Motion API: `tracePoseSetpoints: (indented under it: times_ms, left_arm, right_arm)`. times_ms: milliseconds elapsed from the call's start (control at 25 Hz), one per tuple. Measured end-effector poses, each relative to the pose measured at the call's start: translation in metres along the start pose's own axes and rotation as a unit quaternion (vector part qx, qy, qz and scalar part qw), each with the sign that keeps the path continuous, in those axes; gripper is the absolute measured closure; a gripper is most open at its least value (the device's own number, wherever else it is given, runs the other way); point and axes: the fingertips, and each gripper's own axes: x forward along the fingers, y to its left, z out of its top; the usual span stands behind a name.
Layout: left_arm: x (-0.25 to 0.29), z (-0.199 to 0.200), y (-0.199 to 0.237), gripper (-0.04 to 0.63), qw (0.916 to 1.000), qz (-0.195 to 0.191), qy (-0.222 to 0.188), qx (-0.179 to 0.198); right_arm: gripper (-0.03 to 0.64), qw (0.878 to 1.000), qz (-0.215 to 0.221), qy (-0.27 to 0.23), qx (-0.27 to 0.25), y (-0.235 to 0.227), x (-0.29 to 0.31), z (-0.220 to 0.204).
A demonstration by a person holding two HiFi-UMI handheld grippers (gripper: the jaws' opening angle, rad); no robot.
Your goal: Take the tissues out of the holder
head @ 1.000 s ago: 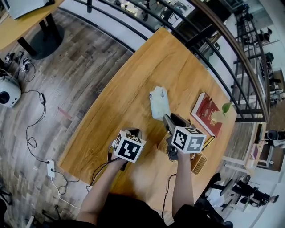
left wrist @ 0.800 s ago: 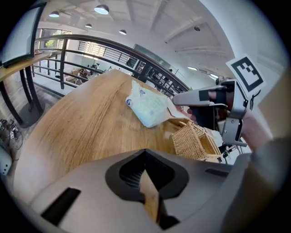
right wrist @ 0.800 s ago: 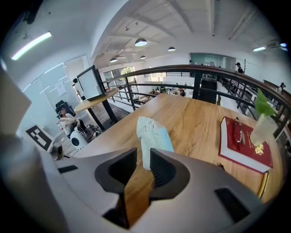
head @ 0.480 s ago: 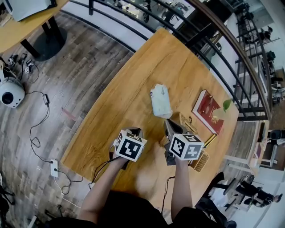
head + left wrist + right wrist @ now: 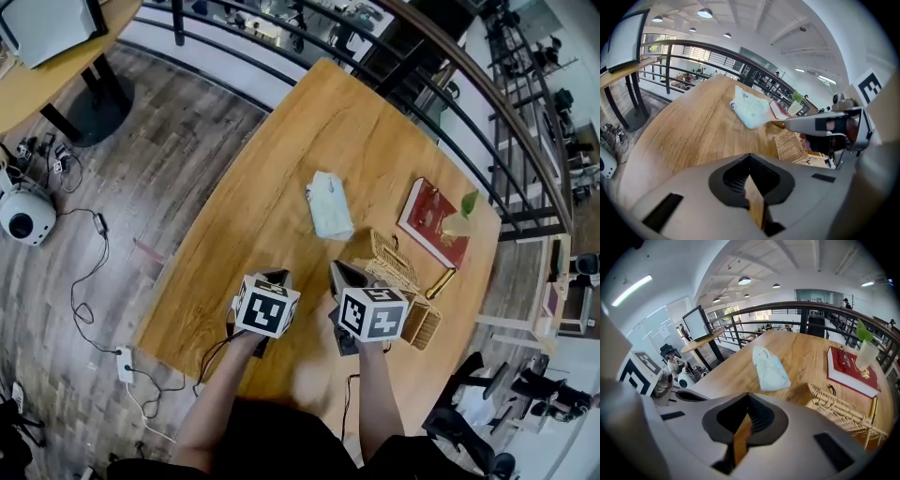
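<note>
The pack of tissues (image 5: 329,205) lies flat on the bench (image 5: 309,122), near the middle. It is clear of the wicker holder (image 5: 394,272), which stands nearer and to the right, just beside a red book (image 5: 431,220). Nothing touches the pack.

Both tools are at the near edge of the bench, side by side. The left tongs (image 5: 752,187) are clenched with nothing between them; only a thin sliver of wood grain shows through. The right tongs (image 5: 740,437) are clenched in the same way and also empty, with their tips close beside the near-left corner of the holder, whether touching it I cannot tell.

The removal step looks finished, since the tissues are out and resting apart from the holder. How much of the holder's inside is empty cannot be made out fully from here. If more tissues remain, the next move calls for opening the right tongs and reaching down into the holder's mouth. If not, both tools only need to stay clear of the pack.
</note>
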Motion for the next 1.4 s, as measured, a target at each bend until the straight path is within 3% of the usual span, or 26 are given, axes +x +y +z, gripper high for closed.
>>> tracePoseSetpoints:
  times_ms: [200, 400, 720, 1400]
  left_arm:
    - [-0.004, -0.008, -0.007, 0.595, 1.0000, 0.003, -0.003, 0.004]
    - [-0.008, -0.015, -0.013, 0.595, 0.9998, 0.008, -0.007, 0.015]
    - [-0.013, -0.023, -0.022, 0.595, 0.9997, 0.004, -0.005, 0.022]
    - [-0.018, -0.032, -0.032, 0.595, 0.9989, -0.005, 0.009, 0.045]
  right_arm:
    - [0.604, 1.000, -0.001, 0.009, 0.001, 0.007, -0.008, -0.016]
    - [0.604, 0.999, 0.016, 0.018, 0.034, 0.015, -0.017, -0.031]
    - [0.604, 0.999, -0.005, 0.040, 0.033, 0.019, -0.023, -0.061]
    - [0.604, 0.998, -0.017, 0.041, 0.055, 0.021, -0.028, -0.075]
